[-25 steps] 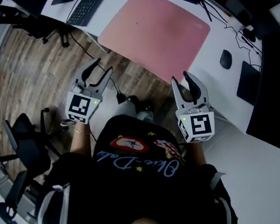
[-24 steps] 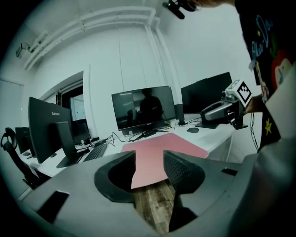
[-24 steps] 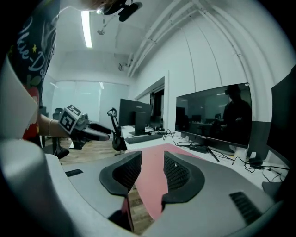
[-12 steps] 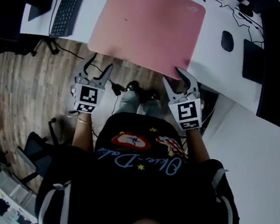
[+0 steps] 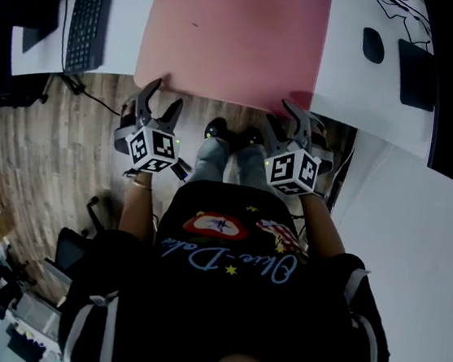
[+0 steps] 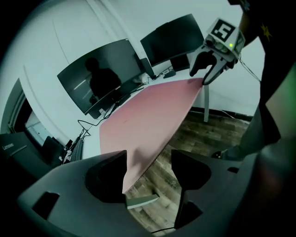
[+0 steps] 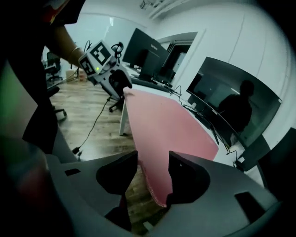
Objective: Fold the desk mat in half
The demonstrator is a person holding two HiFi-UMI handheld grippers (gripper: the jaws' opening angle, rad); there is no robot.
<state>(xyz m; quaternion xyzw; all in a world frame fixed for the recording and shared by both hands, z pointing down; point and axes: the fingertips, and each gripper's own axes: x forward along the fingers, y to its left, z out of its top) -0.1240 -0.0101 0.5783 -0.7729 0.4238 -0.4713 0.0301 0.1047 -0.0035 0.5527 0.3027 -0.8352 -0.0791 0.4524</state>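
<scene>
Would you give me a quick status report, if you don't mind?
Left gripper, right gripper: jaws just opening, open, each astride a near corner. Desk mat flat, unfolded. Nothing in the way.

In front of you stands a white desk (image 5: 341, 84). A pink rectangular desk mat (image 5: 232, 33) lies flat on it, its near edge jutting past the desk's front edge. Left of the mat lies a long black keyboard (image 5: 87, 11). Right of the mat sit a small black mouse (image 5: 374, 45) and, beyond that, a dark rectangular pad (image 5: 417, 72). Past the mat's far right corner trail thin black cables (image 5: 396, 3).
</scene>
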